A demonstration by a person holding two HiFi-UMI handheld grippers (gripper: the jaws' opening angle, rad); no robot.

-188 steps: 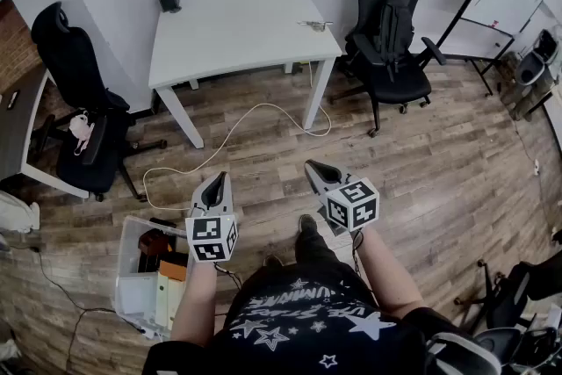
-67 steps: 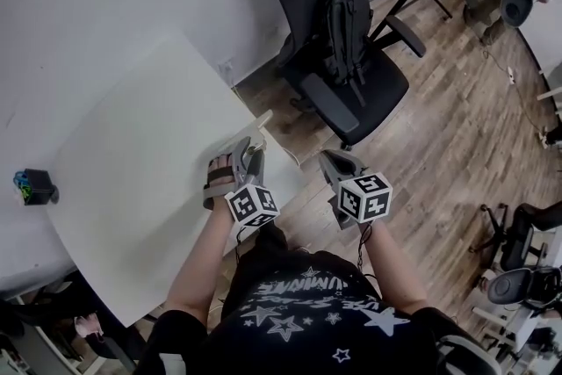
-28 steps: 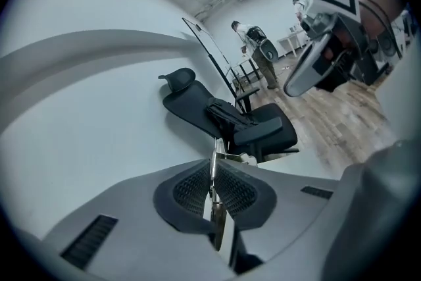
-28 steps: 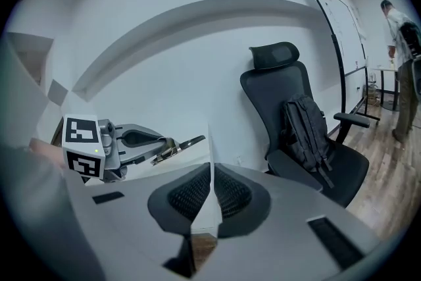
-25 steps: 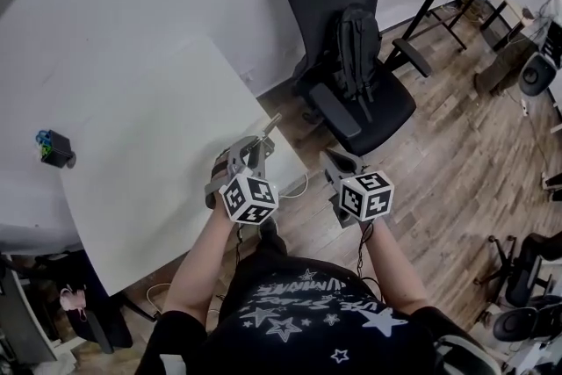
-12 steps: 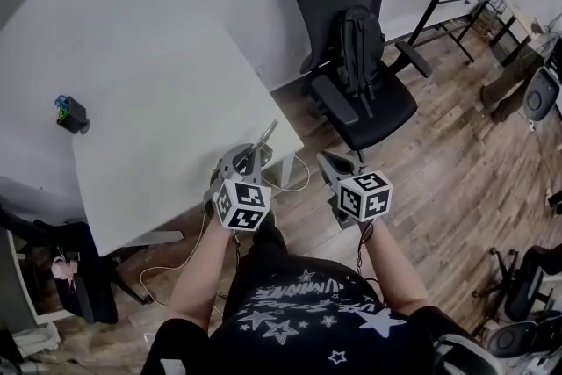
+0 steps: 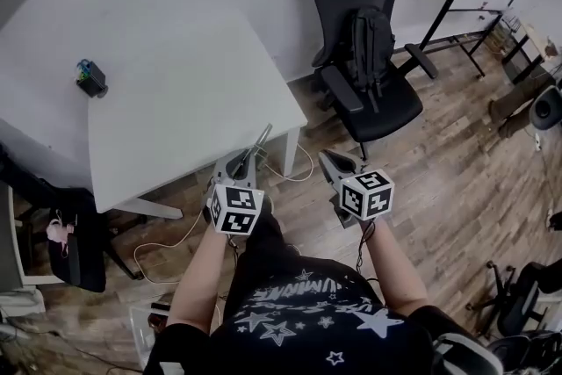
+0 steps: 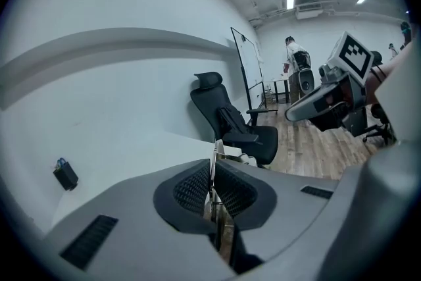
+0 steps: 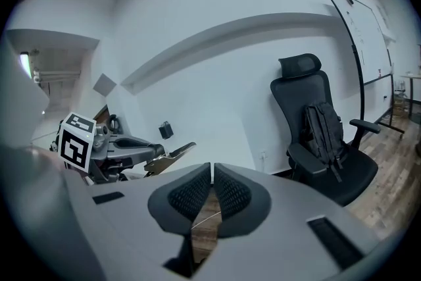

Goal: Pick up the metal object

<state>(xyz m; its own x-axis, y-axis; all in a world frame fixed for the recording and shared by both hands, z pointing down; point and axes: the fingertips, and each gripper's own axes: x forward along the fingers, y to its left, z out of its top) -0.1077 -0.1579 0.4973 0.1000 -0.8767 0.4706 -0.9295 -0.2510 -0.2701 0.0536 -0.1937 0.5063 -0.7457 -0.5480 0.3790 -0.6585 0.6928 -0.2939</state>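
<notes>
My left gripper [image 7: 237, 162] is shut on the metal object [image 7: 261, 138], a thin flat metal piece that sticks out past the jaws toward the corner of the white table [image 7: 167, 110]. In the left gripper view the metal object [image 8: 212, 168] shows edge-on, pinched between the ribbed pads [image 8: 191, 189]. The held piece hangs over the wooden floor, just off the table's near corner. Beside it, my right gripper [image 7: 330, 161] is shut with nothing in it. From the right gripper view, my right gripper [image 9: 212, 173] looks across at the metal object [image 9: 170, 157].
A black office chair [image 7: 369, 57] carrying a backpack stands right of the table. A small black holder [image 7: 90, 79] sits at the table's far left. A white cable [image 7: 294, 176] trails on the floor under the table corner. Another dark chair [image 7: 53, 233] stands at the left.
The metal object lay on the table's edge; now it is clamped in my left gripper, which has drawn back off the table. The table has slid left and away in view.
</notes>
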